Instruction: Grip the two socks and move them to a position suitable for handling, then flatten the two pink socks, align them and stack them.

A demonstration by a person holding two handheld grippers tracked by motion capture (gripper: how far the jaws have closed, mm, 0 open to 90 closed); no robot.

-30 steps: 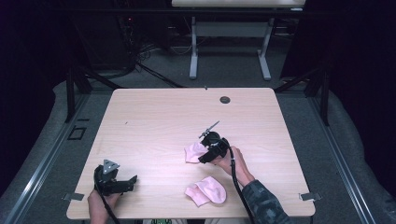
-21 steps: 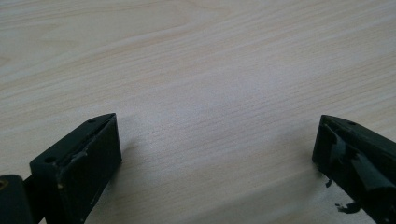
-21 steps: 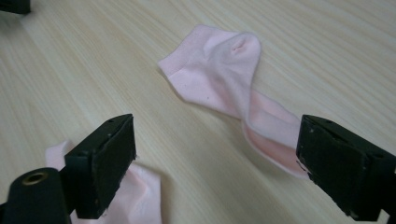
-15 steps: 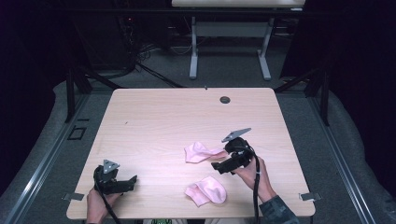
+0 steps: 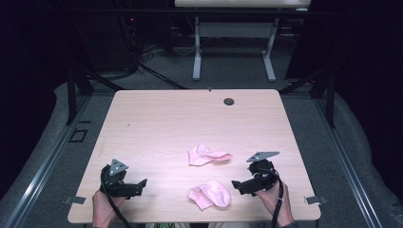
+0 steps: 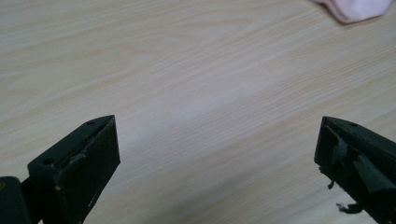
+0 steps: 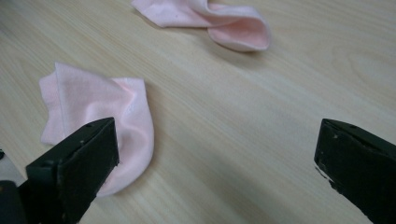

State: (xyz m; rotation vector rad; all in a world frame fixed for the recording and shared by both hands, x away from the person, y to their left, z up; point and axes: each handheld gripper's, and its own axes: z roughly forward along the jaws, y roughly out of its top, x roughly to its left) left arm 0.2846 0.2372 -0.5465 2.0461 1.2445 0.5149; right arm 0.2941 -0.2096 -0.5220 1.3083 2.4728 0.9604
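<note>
With both grippers empty and two loose pink socks on the table, main risk is a pinch that snags one fabric layer or drags a sock instead of lifting it; thin cloth flat on wood gives little to bite. Left gripper sits low at the near left corner, jaws spread, nothing between them, pointing right toward the socks, well apart from both. Near sock lies by the front edge; far sock just beyond it, apart. Right gripper just right of the near sock, jaws just opened wide, empty, aimed left at it.
</note>
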